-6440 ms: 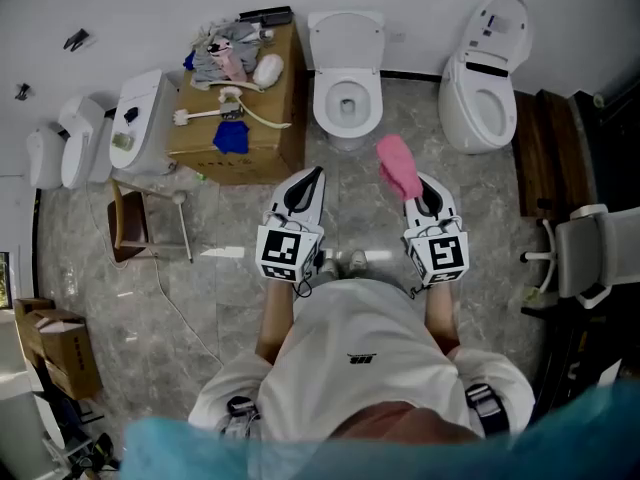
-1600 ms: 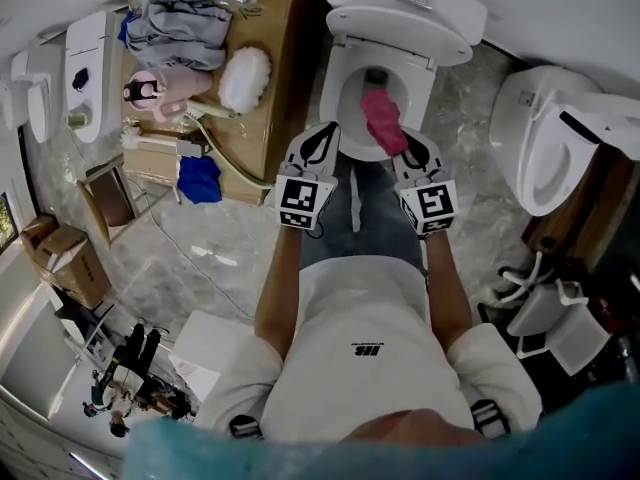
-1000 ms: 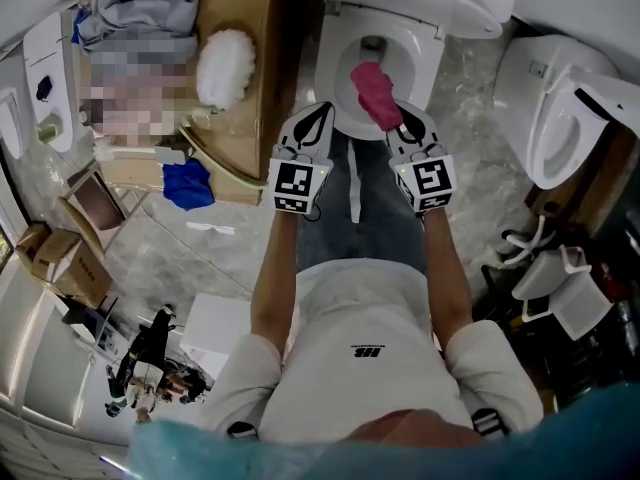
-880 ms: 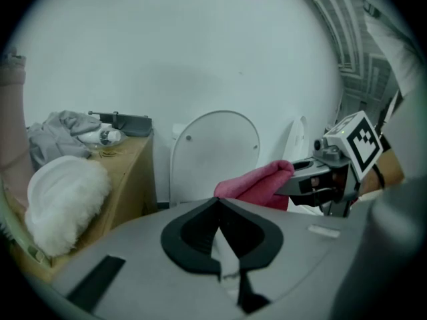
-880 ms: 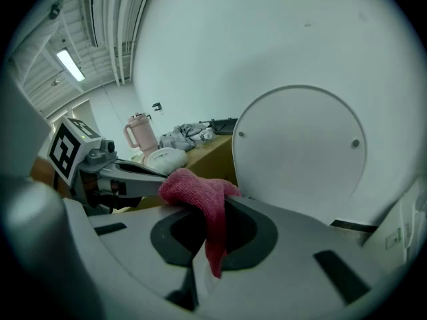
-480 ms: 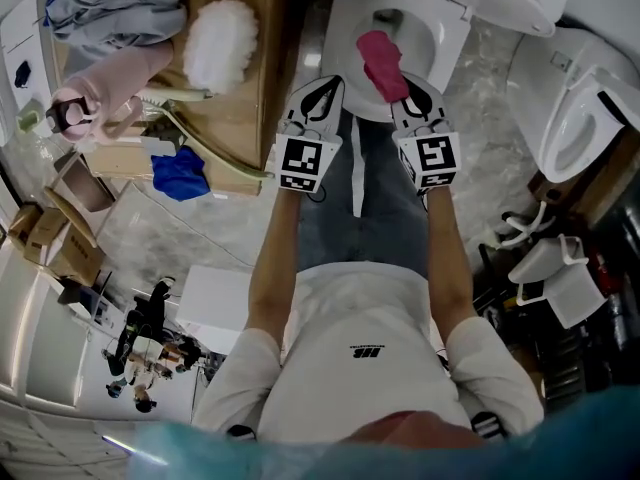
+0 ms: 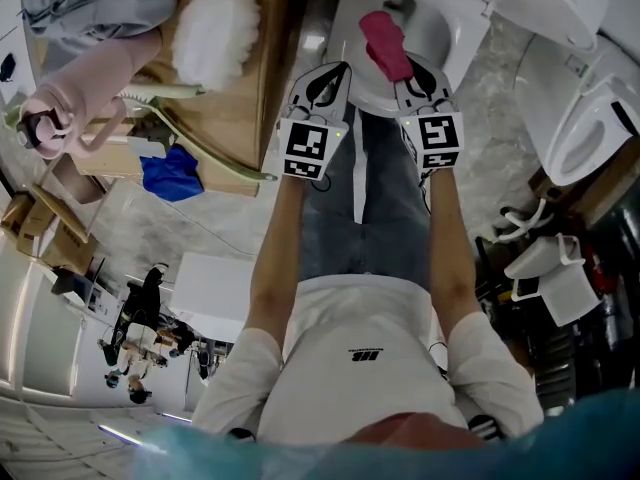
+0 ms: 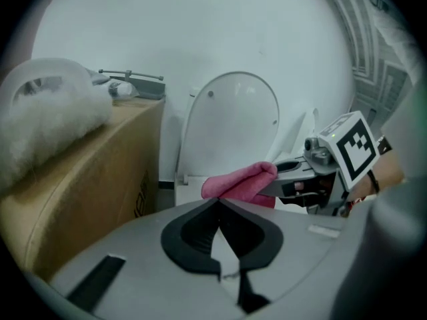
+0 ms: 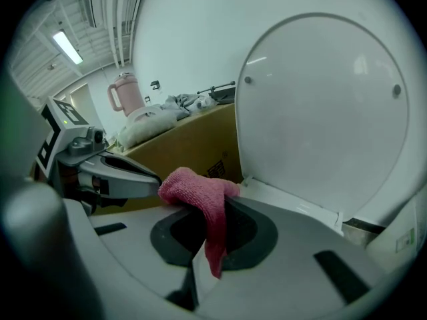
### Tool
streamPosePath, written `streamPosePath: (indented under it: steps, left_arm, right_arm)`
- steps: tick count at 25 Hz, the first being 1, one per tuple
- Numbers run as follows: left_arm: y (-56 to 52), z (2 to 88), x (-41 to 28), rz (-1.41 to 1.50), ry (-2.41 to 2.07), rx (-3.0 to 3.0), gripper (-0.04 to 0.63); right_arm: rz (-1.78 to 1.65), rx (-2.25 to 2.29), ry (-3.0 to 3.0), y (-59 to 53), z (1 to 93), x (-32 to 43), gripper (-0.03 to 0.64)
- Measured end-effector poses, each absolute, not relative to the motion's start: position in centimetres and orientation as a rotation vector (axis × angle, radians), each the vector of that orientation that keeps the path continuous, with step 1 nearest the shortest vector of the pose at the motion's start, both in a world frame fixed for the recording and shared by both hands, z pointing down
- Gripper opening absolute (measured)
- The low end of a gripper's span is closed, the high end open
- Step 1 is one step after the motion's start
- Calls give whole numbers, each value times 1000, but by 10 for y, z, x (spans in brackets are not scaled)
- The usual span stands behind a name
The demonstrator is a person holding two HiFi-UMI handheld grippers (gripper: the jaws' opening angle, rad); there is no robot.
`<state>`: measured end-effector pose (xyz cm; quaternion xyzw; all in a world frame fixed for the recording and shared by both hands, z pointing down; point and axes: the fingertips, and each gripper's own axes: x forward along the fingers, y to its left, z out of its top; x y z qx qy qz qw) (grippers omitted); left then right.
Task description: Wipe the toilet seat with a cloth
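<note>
A pink cloth hangs from my right gripper, which is shut on it just over the front of the white toilet. In the right gripper view the pink cloth droops between the jaws, and the raised lid stands straight ahead above the white rim. My left gripper is level with the right one, shut with nothing in it, near the bowl's left front edge. The left gripper view shows the cloth, the right gripper and the lid.
A cardboard box stands left of the toilet, close to my left gripper. On it lie a white fluffy duster, a pink jug and a blue rag. A second toilet stands at the right.
Both grippers have come forward to the toilet, from well back on the floor to the bowl's front edge. The pink cloth stays in the right gripper.
</note>
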<state>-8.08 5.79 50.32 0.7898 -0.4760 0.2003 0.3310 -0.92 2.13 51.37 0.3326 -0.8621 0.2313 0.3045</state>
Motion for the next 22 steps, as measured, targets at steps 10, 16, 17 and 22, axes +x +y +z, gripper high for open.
streamPosePath:
  steps: [10, 16, 17, 22]
  left_arm:
    - [52, 545, -89, 521, -1234, 2023, 9]
    - [51, 564, -92, 533, -1243, 1988, 9]
    - [51, 567, -92, 534, -1245, 1980, 9]
    - [53, 579, -96, 538, -1252, 1950, 9]
  right_arm:
    - [578, 826, -2240, 9, 568, -21, 17]
    - [561, 801, -2216, -3, 594, -32, 17]
    - [560, 799, -2212, -5, 599, -33, 17]
    - [529, 769, -2194, -15, 621, -42, 17]
